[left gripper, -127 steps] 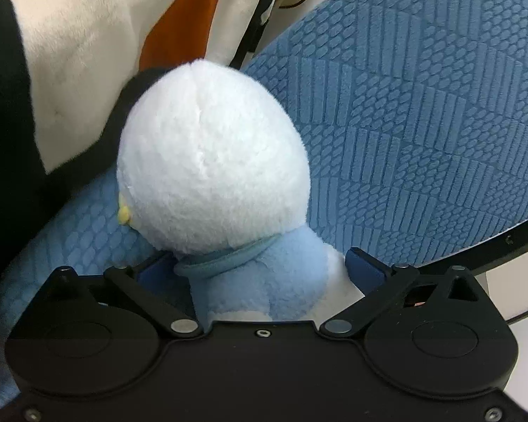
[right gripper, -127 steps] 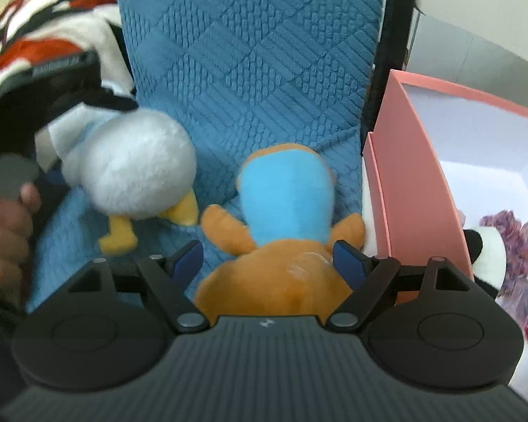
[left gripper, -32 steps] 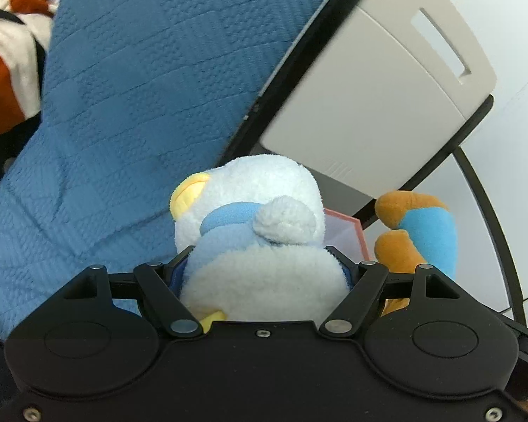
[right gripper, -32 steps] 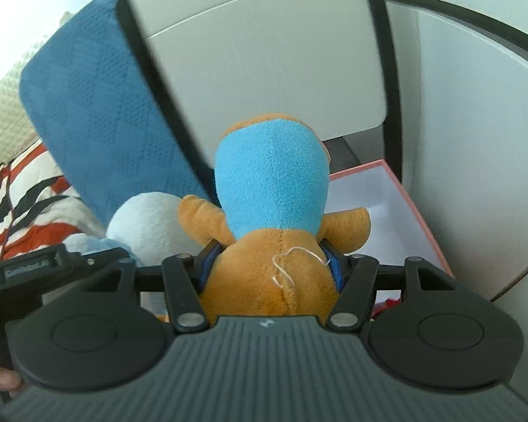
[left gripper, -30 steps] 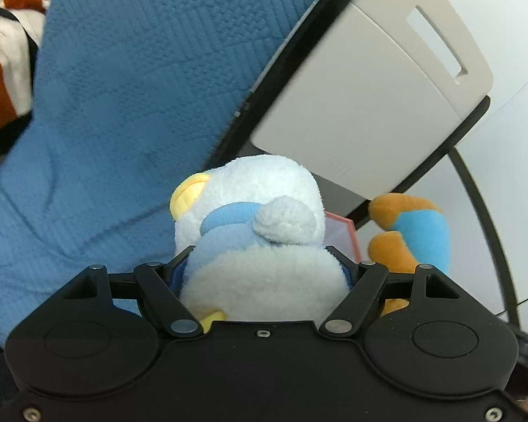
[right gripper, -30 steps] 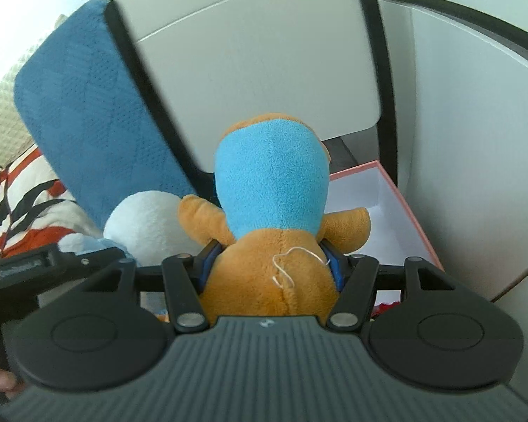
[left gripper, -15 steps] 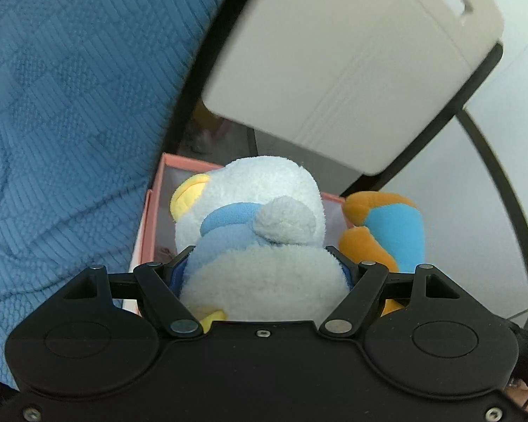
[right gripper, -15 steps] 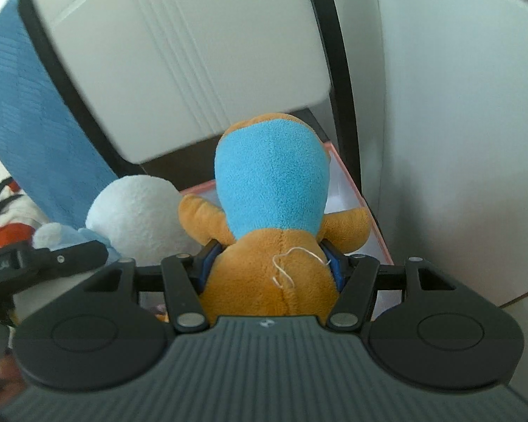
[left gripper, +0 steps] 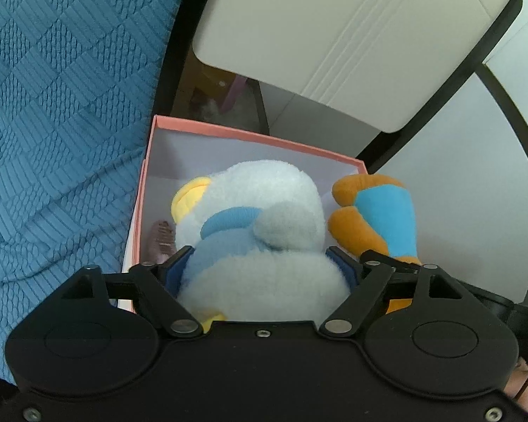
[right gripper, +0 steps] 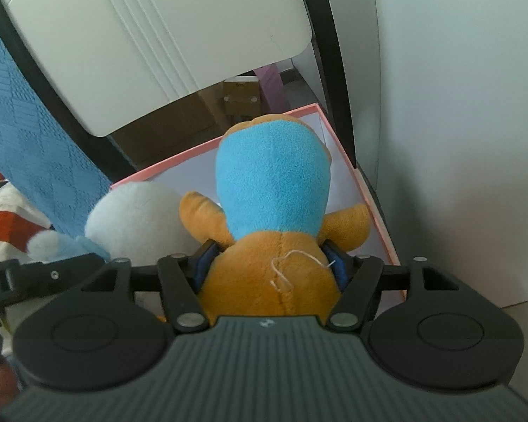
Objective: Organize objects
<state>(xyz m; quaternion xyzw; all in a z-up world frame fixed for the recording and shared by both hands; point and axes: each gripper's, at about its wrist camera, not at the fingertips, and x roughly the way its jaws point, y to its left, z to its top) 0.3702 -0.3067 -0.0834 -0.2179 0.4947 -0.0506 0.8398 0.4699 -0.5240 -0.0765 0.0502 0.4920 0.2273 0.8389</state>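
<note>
Left wrist view: the left gripper (left gripper: 262, 269) has its jaws clamped on the white plush (left gripper: 260, 218) at frame centre, over the pink box (left gripper: 250, 137). The orange plush (left gripper: 376, 216) sits at right, a blue cushion (left gripper: 63, 105) at left.

Right wrist view: the right gripper (right gripper: 271, 265) is clamped on the orange plush (right gripper: 274, 207) at centre, above the box (right gripper: 366, 190); the white plush (right gripper: 137, 218) is at left.

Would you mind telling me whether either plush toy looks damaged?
A loose white thread curls out of the orange plush's back seam, just above the right tongs. The white plush shows no damage.
</note>
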